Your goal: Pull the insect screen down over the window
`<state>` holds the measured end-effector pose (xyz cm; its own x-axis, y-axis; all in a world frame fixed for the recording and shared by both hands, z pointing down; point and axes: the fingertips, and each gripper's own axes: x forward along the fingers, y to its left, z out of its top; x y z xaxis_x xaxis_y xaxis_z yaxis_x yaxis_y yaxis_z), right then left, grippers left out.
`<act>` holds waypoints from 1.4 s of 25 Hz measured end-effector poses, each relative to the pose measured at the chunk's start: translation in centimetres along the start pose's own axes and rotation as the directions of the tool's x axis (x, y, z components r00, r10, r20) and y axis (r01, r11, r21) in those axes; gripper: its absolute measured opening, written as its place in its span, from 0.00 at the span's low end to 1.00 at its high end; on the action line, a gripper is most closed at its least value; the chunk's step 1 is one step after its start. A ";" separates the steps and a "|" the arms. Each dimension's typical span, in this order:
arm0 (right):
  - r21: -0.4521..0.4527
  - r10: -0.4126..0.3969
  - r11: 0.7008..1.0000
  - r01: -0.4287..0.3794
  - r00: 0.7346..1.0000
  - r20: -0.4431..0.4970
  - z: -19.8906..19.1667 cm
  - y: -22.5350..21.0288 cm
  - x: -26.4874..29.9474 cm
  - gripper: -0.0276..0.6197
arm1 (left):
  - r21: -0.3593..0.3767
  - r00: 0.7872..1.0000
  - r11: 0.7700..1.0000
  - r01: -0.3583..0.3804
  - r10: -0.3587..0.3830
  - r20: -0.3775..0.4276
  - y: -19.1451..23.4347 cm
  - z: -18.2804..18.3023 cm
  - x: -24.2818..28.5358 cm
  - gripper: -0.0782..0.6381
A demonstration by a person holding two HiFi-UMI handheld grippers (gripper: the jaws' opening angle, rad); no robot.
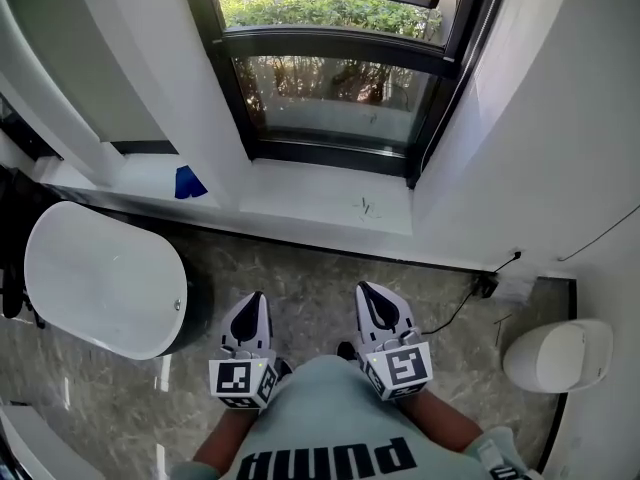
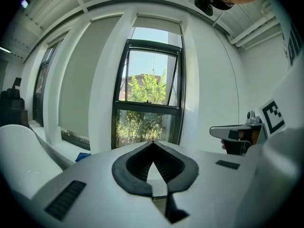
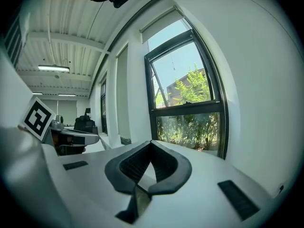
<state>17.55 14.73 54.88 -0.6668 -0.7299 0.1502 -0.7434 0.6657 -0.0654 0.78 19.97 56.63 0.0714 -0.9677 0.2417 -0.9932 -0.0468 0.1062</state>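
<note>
A black-framed window (image 1: 340,48) stands straight ahead above a white sill (image 1: 320,203); its top sash is tilted outward. In the left gripper view the window (image 2: 149,94) is uncovered, with a pale box (image 2: 156,22) across its top and a thin cord (image 2: 153,75) hanging before the upper pane. The right gripper view shows the same window (image 3: 187,103) and cord (image 3: 173,69). My left gripper (image 1: 250,306) and right gripper (image 1: 372,296) are held low, close to my body, well short of the sill. Both jaws are shut and empty, as seen at the left gripper (image 2: 153,142) and the right gripper (image 3: 151,142).
A white oval tub-like object (image 1: 100,278) stands on the grey floor at the left. A blue item (image 1: 188,183) lies on the ledge left of the window. A white rounded object (image 1: 560,356) and a black cable with plug (image 1: 487,286) are at the right. White walls flank the window recess.
</note>
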 end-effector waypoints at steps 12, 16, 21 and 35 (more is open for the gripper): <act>0.068 -0.005 0.998 0.006 1.000 -0.014 -2.4 -6.4 -1.6 0.04 | 0.009 0.998 0.999 -0.034 0.035 -0.053 -4.2 -0.9 2.0 0.13; 0.075 -0.014 0.997 0.016 1.000 -0.020 -2.7 -7.5 -1.2 0.04 | 0.021 0.997 0.999 -0.034 0.036 -0.066 -4.1 -0.8 3.2 0.13; 0.064 -0.052 0.997 0.053 0.998 -0.027 -2.7 -8.6 1.0 0.04 | 0.045 0.998 0.999 -0.003 0.006 -0.064 -2.8 -0.3 6.1 0.13; -0.057 -0.168 0.984 0.167 0.986 -0.013 3.3 -7.1 15.9 0.04 | 0.098 0.988 0.983 0.154 -0.153 -0.023 9.6 7.6 20.3 0.13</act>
<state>12.01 -2.14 54.52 -0.5318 -0.8292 0.1721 -0.8400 0.5423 0.0173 -8.01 -2.02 55.28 0.2246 -0.9431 0.2451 -0.9744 -0.2199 0.0467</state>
